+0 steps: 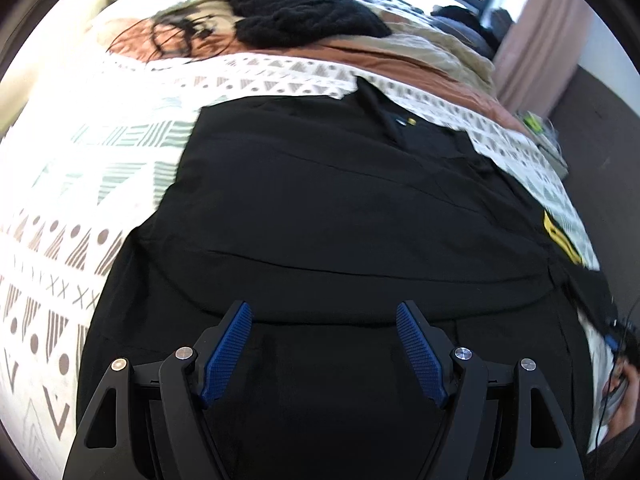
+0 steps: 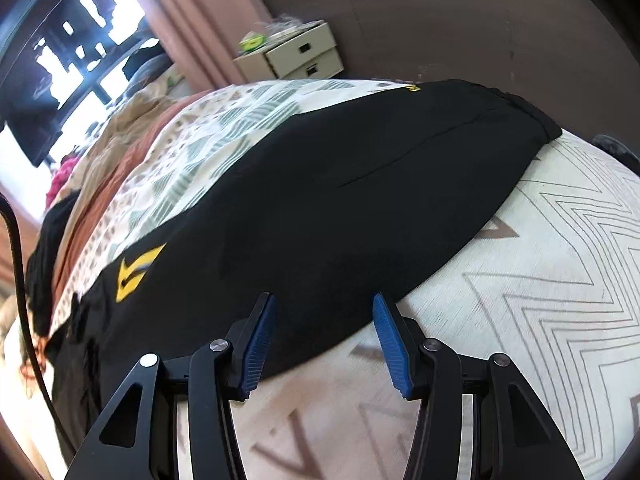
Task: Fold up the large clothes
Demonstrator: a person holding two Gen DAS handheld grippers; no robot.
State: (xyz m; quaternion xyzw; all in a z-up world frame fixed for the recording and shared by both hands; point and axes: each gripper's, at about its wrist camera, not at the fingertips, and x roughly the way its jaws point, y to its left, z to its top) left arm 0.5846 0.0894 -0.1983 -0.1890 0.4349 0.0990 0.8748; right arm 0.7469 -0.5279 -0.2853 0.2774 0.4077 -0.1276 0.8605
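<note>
Your left claw (image 1: 324, 312) hangs wide open above the black garment (image 1: 320, 208), holding nothing. The garment lies spread flat on the patterned bedspread (image 1: 60, 240). Your right claw (image 2: 323, 300) is also spread wide and empty, poised at the garment's edge, near its yellow logo (image 2: 134, 270).

A patterned bedspread (image 1: 60, 184) covers the bed — beyond it pink curtains (image 2: 192, 20) and a cream drawer unit (image 2: 304, 56).
</note>
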